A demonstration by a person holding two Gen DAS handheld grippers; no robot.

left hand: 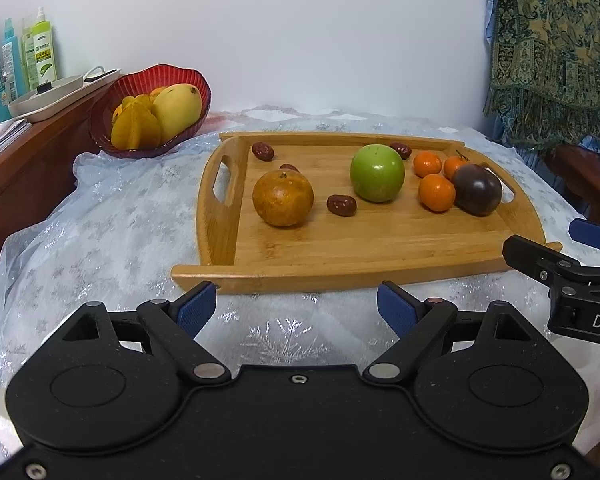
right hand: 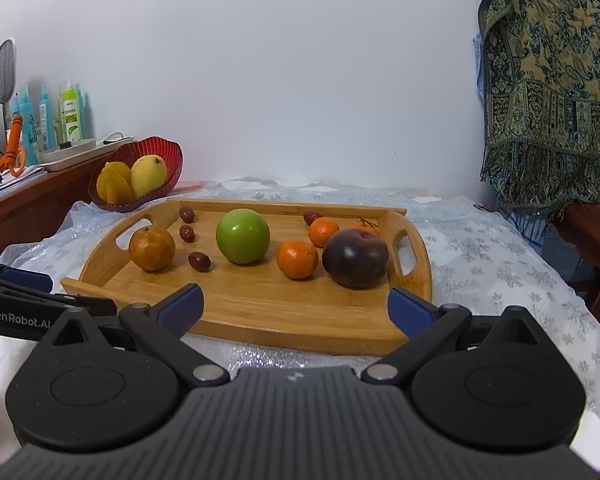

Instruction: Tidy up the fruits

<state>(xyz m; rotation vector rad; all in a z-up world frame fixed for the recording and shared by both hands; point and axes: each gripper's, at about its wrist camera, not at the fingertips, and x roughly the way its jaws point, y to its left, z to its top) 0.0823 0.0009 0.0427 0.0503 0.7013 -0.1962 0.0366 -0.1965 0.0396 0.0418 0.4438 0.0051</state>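
A wooden tray (left hand: 380, 248) (right hand: 260, 312) lies on the table. It holds a brownish orange (left hand: 283, 199) (right hand: 152, 248), a green apple (left hand: 377, 173) (right hand: 243, 236), a dark plum (left hand: 477, 189) (right hand: 355, 258), three small tangerines (left hand: 436, 192) (right hand: 297, 259) and several red dates (left hand: 341, 205) (right hand: 199, 261). A red bowl (left hand: 120, 92) (right hand: 168, 152) at the back left holds a mango (left hand: 177, 106) (right hand: 148, 175) and starfruit (left hand: 135, 127) (right hand: 115, 187). My left gripper (left hand: 296, 310) is open and empty before the tray's near edge. My right gripper (right hand: 294, 306) is open and empty over the tray's near edge.
A wooden sideboard (left hand: 28, 168) on the left carries bottles (left hand: 40, 50) and a white tray (left hand: 48, 98). A patterned cloth (left hand: 548, 52) (right hand: 548, 80) hangs at the right. A lacy white cover (left hand: 112, 232) drapes the table.
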